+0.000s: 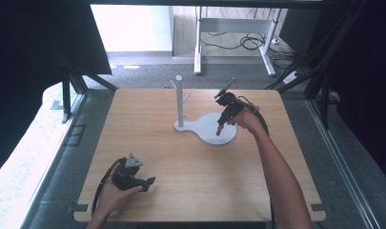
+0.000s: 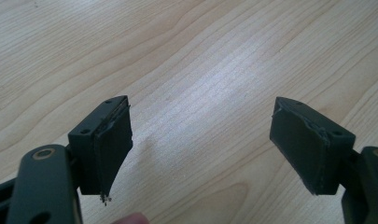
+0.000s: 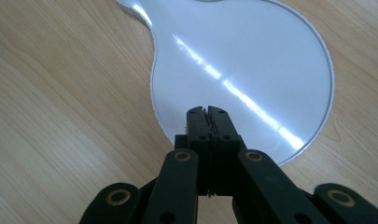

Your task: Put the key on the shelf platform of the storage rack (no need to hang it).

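A white stand with short pegs rises from a flat white base plate near the middle of the wooden table. My right gripper points down over the round part of the plate, its jaws pressed together with nothing between them. In the right gripper view the shut tips hang just above the plate's near edge. My left gripper rests at the table's front left, held in a hand. In the left gripper view its jaws stand wide apart over bare wood, with nothing between the pads.
Beyond the table's far edge stand white desk legs with cables on the floor. Dark frame posts flank the table at left and right. Bare wood lies between the two grippers.
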The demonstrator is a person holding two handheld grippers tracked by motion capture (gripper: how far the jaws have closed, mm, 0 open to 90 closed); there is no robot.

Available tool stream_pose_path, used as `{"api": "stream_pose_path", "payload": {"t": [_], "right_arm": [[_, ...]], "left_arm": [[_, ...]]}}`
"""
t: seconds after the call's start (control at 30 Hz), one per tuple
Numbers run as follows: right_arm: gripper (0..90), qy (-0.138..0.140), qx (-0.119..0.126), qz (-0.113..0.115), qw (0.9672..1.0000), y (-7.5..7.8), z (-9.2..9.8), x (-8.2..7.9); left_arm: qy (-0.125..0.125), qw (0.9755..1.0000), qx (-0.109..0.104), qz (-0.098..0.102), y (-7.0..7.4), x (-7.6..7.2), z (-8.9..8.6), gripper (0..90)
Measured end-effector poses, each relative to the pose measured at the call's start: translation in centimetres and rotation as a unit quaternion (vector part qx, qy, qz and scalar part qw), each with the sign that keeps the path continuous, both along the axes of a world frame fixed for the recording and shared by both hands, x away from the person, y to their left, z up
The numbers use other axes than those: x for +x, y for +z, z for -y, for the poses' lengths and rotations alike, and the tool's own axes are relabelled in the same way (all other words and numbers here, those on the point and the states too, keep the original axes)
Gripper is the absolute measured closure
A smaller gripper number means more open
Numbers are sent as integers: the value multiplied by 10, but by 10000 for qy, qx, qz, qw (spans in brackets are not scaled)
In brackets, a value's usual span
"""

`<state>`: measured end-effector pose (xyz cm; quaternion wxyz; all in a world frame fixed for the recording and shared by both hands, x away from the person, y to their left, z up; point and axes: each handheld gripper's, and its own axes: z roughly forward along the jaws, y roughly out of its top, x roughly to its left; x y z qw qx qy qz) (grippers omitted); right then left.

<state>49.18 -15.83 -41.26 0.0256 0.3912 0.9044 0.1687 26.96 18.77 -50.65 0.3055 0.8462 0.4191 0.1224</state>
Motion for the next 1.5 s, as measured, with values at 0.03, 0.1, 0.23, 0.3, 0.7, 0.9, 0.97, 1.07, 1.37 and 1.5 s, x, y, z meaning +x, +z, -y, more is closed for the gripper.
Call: {"api": "stream_pose_path", "payload": {"t": [0.03, 0.1, 0.23, 0.3, 0.7, 0.9, 0.97, 1.07, 1.37, 1.5], "right_arm": [[891, -32, 23, -3, 10000, 0, 0, 1], [891, -52, 23, 12, 10000, -2, 0, 3], [891, -65, -56, 15, 10000, -8, -2, 8], [891, -100, -31, 15, 9999, -9, -2, 10], [891, -293, 100, 7, 9995, -16, 0, 21], [890, -411, 136, 68, 9990, -22, 0, 27], [889, -433, 137, 87, 9989, -23, -1, 28], [888, -465, 137, 97, 9988, -25, -2, 30], [885, -606, 102, 154, 9980, -36, 0, 34], [884, -693, 84, 129, 9975, -44, 3, 36]], "left_arm": [[0, 10000, 0, -1, 0, 0, 0, 214], [-1, 10000, -3, 1, 0, 0, 0, 214], [2, 10000, -7, -6, 0, 0, 0, 214], [14, 10000, -10, -2, 0, 0, -1, 214], [3, 10000, -12, -15, 0, 0, 0, 213], [7, 10000, -11, -7, 0, 0, 0, 213], [1, 10000, -11, -9, 0, 0, 0, 214], [9, 10000, -26, -7, 0, 0, 0, 214], [-12, 10000, 11, -34, -1, 0, 1, 213], [-28, 10000, 19, -33, -1, 0, 1, 213]]}}
